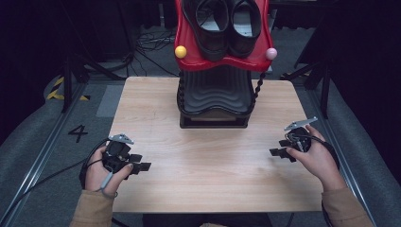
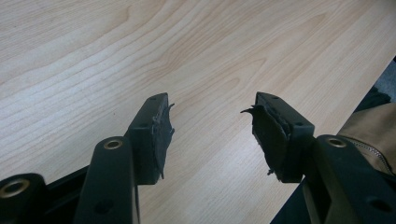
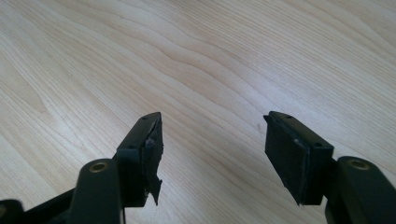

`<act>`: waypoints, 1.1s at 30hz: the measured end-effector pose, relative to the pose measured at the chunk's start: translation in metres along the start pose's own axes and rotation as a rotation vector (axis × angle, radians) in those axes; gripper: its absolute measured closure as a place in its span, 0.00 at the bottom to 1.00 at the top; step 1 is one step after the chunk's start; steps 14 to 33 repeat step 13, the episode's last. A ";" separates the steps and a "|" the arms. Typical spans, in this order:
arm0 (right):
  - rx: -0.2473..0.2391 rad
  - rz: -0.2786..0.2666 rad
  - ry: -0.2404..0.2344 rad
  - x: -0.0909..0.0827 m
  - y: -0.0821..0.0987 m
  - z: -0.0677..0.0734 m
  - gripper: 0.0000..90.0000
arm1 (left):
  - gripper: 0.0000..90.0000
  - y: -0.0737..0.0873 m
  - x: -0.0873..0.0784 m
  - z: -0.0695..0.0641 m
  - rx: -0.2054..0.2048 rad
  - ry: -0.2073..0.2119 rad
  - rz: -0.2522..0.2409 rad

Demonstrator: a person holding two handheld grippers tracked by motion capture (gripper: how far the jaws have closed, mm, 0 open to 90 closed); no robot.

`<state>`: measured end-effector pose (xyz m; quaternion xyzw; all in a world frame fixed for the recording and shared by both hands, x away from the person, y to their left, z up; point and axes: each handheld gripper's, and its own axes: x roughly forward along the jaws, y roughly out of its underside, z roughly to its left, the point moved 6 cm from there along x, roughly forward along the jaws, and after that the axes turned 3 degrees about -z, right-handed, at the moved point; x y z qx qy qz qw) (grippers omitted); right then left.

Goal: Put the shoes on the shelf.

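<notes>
on the pale wood table [image 1: 208,165], both tongs [image 1: 137,163] [image 1: 279,152] gape wide, empty, dark room around.

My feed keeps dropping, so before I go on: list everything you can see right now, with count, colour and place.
table: one, light wood, centre of the high view.
shoe rack: one, black ribbed lower shelf under a red top shelf, at the table's far middle edge.
red top shelf: one, red, on top of the rack, holding the shoes.
shoes: two, black, side by side on the red shelf.
yellow ball: one, at the red shelf's left front corner.
pink ball: one, at its right front corner.
number 4: one, black, on the grey floor left of the table.
left hand-held gripper: one, black, near the table's left edge, jaws apart, nothing between them.
right hand-held gripper: one, black, near the table's right edge, jaws apart, nothing between them.
</notes>
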<state>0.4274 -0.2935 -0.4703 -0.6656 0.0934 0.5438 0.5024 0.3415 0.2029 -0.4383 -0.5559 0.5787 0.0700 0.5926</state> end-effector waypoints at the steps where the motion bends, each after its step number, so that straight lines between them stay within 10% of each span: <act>1: -0.003 0.002 -0.004 0.002 0.001 0.000 0.41 | 0.52 0.000 0.000 0.000 0.000 -0.004 -0.002; 33: -0.029 0.039 0.002 0.020 0.012 -0.003 0.39 | 0.50 0.005 0.007 0.004 -0.019 -0.057 -0.048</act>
